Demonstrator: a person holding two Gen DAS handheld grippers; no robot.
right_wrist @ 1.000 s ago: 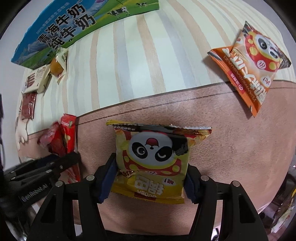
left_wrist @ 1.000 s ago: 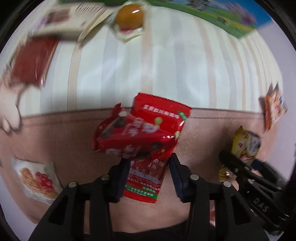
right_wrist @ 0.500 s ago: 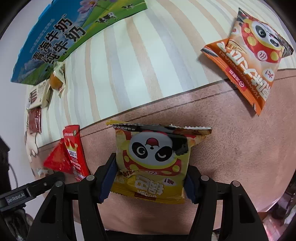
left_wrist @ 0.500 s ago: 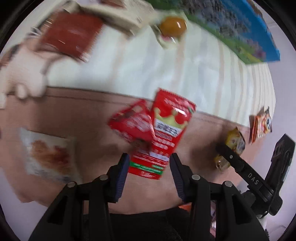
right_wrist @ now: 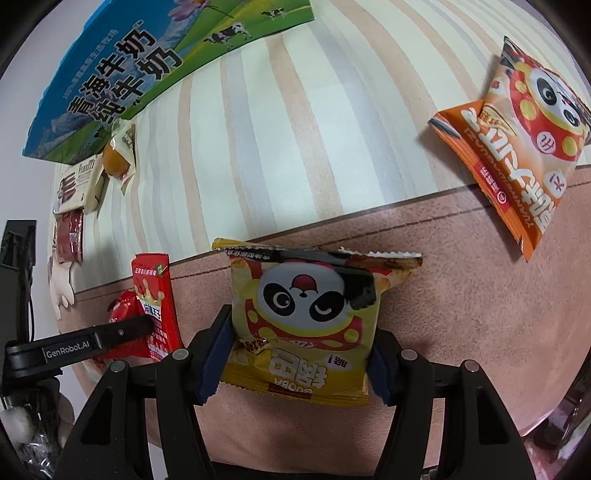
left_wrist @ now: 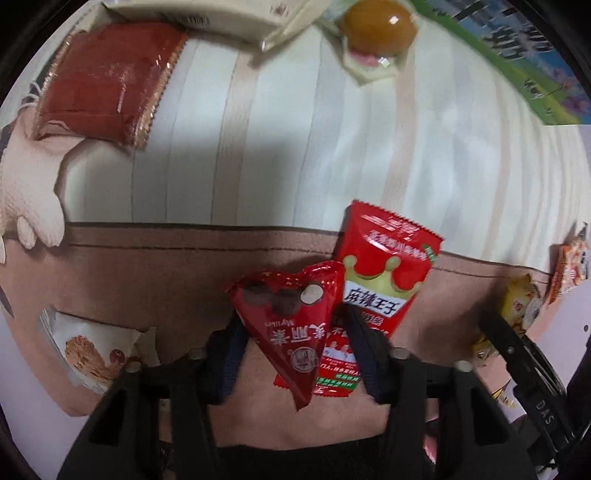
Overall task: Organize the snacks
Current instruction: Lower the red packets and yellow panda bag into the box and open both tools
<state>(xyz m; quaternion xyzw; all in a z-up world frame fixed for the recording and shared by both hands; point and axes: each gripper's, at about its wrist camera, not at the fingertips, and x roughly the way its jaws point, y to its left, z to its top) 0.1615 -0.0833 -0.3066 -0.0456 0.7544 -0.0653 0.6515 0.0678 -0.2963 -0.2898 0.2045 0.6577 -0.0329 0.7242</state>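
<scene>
My left gripper (left_wrist: 297, 354) is shut on a red triangular chocolate packet (left_wrist: 291, 321), whose tip hangs down between the pads. Just behind it, a red spicy-strip packet (left_wrist: 380, 280) with a green crown lies flat on the brown band of the tablecloth. Seen from the right wrist, the left gripper's black finger (right_wrist: 129, 325) crosses both red packets (right_wrist: 155, 295). My right gripper (right_wrist: 299, 362) is shut on a yellow panda snack bag (right_wrist: 306, 314), held by its sides above the cloth. That bag also shows at the right edge of the left wrist view (left_wrist: 517, 306).
An orange panda bag (right_wrist: 517, 147) lies at the far right. Along the far left stand a blue-green milk carton box (right_wrist: 147, 74), a wrapped orange egg-like snack (left_wrist: 376, 26), a white biscuit box (right_wrist: 77, 184) and a dark red packet (left_wrist: 107, 77). A white cake packet (left_wrist: 92, 354) lies near left.
The left gripper let the triangular packet drop beside the strip packet, rose, then came back down and closed on it again. The right gripper shifted sideways, still holding the yellow bag.
</scene>
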